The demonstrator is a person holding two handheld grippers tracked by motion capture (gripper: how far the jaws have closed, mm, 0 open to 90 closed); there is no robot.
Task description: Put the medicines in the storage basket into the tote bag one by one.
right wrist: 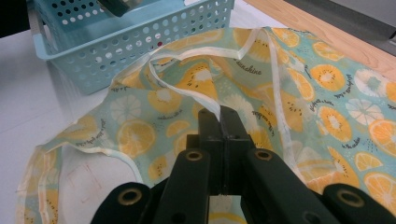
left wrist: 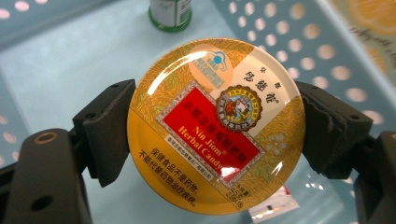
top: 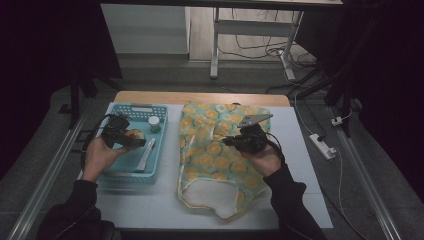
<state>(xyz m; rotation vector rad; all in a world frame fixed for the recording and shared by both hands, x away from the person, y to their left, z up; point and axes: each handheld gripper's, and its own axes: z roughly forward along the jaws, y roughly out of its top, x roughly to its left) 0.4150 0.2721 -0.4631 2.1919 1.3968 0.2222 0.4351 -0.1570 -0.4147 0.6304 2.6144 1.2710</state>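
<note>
- Left gripper (top: 131, 140) over the basket (top: 116, 171), jaws clamped on either side of a round tin (left wrist: 216, 126).
- Tin held flat between the pads, lid facing the gripper's camera: gold and red label, "Nin Jiom Herbal Candy" legible.
- Below the tin, in the basket: a small green-capped bottle (left wrist: 170, 14) near the far wall, and a small clear packet (left wrist: 273, 210) on the floor; a long pale item (top: 146, 155) lies beside them, too blurred to identify.
- Right gripper (top: 231, 141) over the bag (top: 215, 160), jaws closed tight on the bag's pale strap (right wrist: 187, 93).
- Bag, teal with orange-slice print, lies flat on the table (top: 300, 165), just right of the basket.
</note>
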